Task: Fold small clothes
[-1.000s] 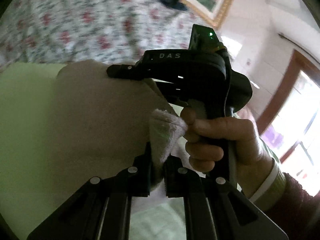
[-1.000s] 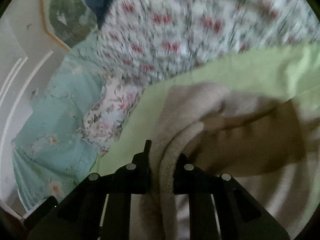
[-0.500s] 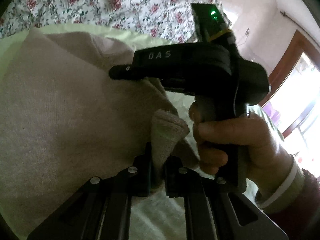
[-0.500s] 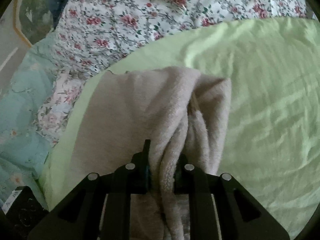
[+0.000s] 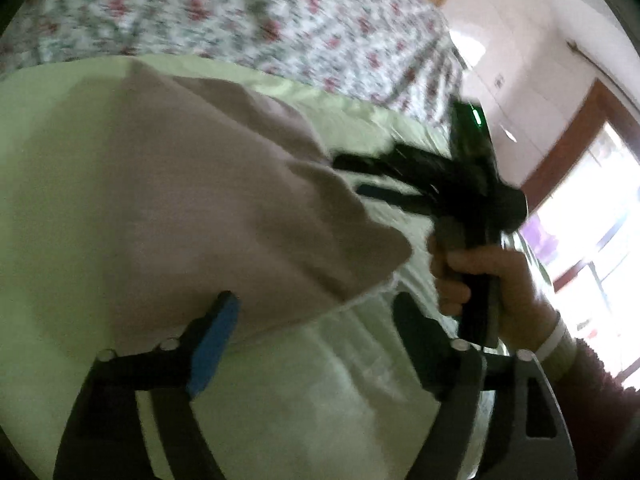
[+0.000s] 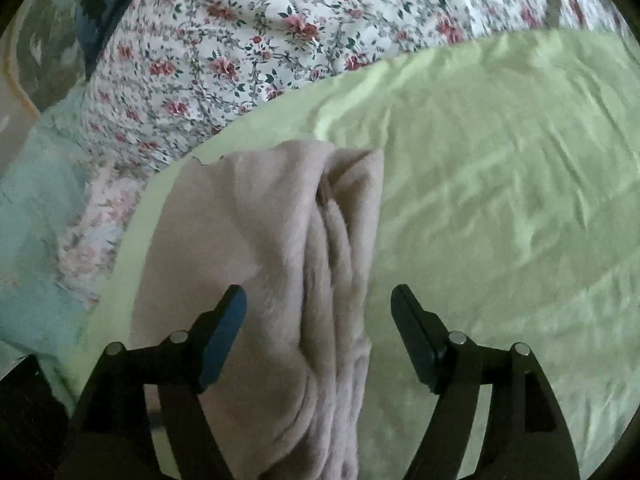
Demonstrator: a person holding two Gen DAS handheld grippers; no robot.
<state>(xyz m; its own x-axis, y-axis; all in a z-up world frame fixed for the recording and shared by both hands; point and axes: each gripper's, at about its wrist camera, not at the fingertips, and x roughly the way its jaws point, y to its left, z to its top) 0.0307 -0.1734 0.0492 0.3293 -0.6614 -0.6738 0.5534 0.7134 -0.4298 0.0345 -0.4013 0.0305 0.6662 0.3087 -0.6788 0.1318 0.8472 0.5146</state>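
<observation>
Spread across most of both views is a pale green sheet (image 6: 500, 200), with a floral quilt (image 6: 248, 40) lying beyond its far edge and a mint-green cover (image 6: 36, 216) showing past the quilt on the left of my right-hand view. On the sheet is lying the beige garment (image 6: 272, 264), soft and fuzzy, doubled over on itself with several thick folds bunching along its right side.

I am holding my right gripper (image 6: 318, 300) over the near end of the garment, and its jaws have just been opening: they are now standing wide apart. Folded cloth is lying between and below the two fingers, nearer the left one, and neither pad is pressing on it.

My left gripper (image 5: 314, 308) is also standing wide open, its jaws having just been opening too. From this side (the picture is rather blurred) the garment (image 5: 192, 216) is filling the left and middle of the view, its near edge and one loose corner lying just ahead of the fingertips, free of both pads. Beyond that corner I am seeing my right gripper (image 5: 360, 176) again, gripped by my right hand (image 5: 480, 284), its two fingers apart and pointing towards the garment's far side.
</observation>
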